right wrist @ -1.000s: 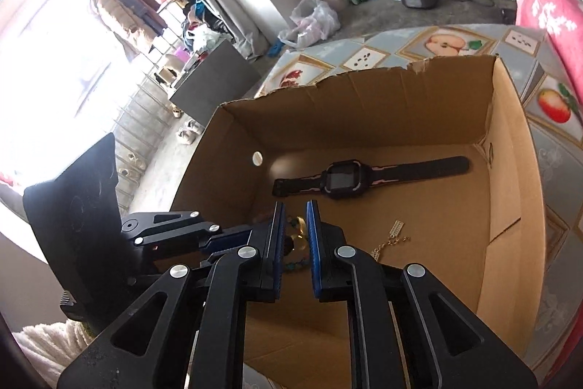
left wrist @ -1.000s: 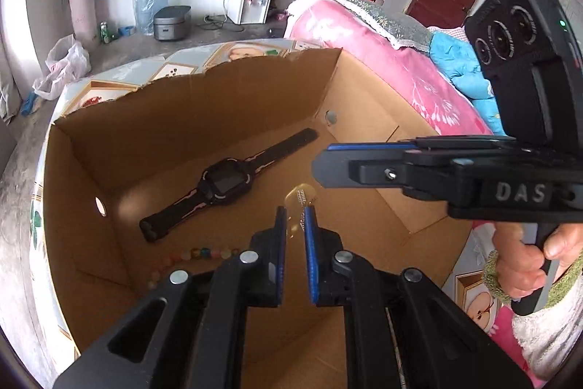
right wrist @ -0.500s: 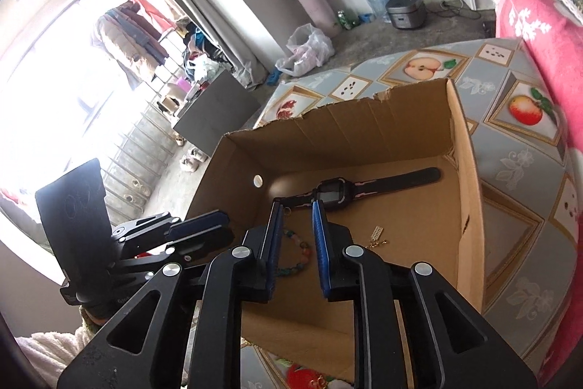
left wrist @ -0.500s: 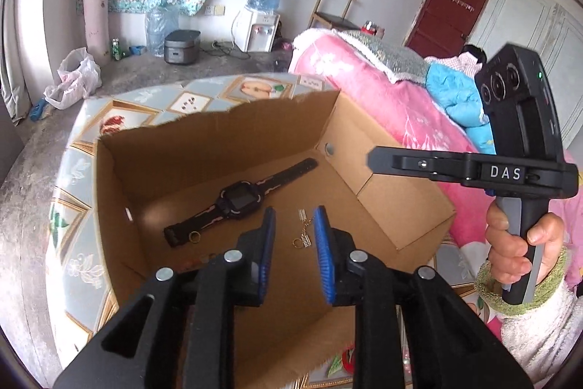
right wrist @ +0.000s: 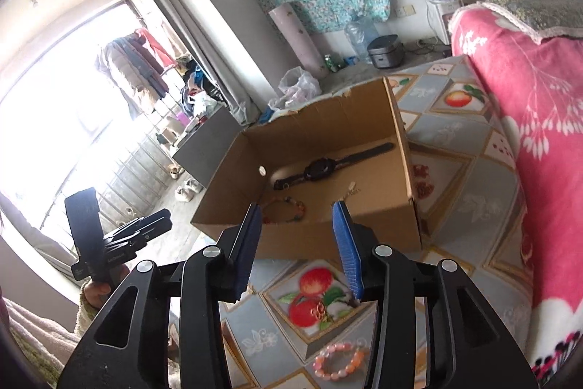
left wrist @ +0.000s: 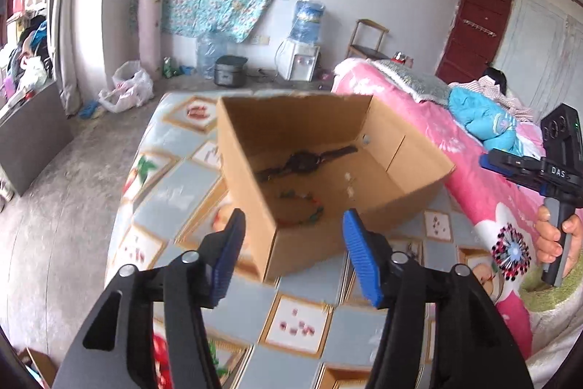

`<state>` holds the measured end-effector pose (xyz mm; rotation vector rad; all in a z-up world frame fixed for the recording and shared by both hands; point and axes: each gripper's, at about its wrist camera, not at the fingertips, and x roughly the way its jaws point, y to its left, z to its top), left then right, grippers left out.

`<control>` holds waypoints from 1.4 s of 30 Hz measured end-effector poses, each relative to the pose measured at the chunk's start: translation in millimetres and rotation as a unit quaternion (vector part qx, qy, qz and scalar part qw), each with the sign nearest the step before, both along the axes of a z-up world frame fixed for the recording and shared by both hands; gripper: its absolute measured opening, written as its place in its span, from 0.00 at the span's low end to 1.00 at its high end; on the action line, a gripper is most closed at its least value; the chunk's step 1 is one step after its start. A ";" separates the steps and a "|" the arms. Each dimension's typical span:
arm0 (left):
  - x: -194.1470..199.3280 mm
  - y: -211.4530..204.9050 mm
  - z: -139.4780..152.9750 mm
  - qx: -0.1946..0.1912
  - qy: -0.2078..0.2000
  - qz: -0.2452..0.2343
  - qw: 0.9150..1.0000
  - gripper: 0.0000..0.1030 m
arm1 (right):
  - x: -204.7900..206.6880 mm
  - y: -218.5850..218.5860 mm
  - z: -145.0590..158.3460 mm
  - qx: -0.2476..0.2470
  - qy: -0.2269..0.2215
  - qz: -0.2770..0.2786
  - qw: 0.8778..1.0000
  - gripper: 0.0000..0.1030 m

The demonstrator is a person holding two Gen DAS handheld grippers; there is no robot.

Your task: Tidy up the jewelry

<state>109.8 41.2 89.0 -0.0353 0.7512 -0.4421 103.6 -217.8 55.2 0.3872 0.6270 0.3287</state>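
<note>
Left gripper (left wrist: 291,225): jaws opening, blue pads wide apart, nothing between them. It sits in the lower centre of its own view, held above the patterned table (left wrist: 171,192), pointing at the near corner of the cardboard box (left wrist: 255,148).

Right gripper (right wrist: 297,217): jaws opening, gap moderate, nothing held. It occupies the lower centre of its view, in front of the box's near wall. In the left wrist view the same tool shows at the right edge, gripped by a hand (left wrist: 557,236).

Box contents, right wrist view: a black watch (right wrist: 320,166) lies flat across the far part of the floor, strap stretched from lower left to upper right. A multicoloured bead bracelet (right wrist: 284,210) lies nearer, just behind the near wall, left of centre. A small pale earring or pendant (right wrist: 351,186) lies right of the bracelet, apart from it; detail too small to resolve.

Outside the box, lower centre-right of the right wrist view: a pink bead bracelet (right wrist: 339,361) lies on the table, and a small gold piece (right wrist: 319,308) rests on the fruit print above it.

A pink floral blanket (right wrist: 528,119) fills the right side.
</note>
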 end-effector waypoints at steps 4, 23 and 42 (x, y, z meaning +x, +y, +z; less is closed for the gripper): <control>-18.0 5.9 -32.8 0.018 0.042 0.006 0.999 0.56 | -10.4 3.6 -32.2 0.007 0.043 -0.005 0.999 0.39; -42.7 -59.7 -110.1 0.121 0.035 -0.059 0.990 0.54 | 13.2 81.1 -109.3 -0.077 0.140 0.042 0.986 0.30; -43.4 -127.3 -118.2 0.117 0.027 -0.147 0.982 0.42 | 35.0 90.2 -126.4 -0.244 0.127 0.092 0.957 0.14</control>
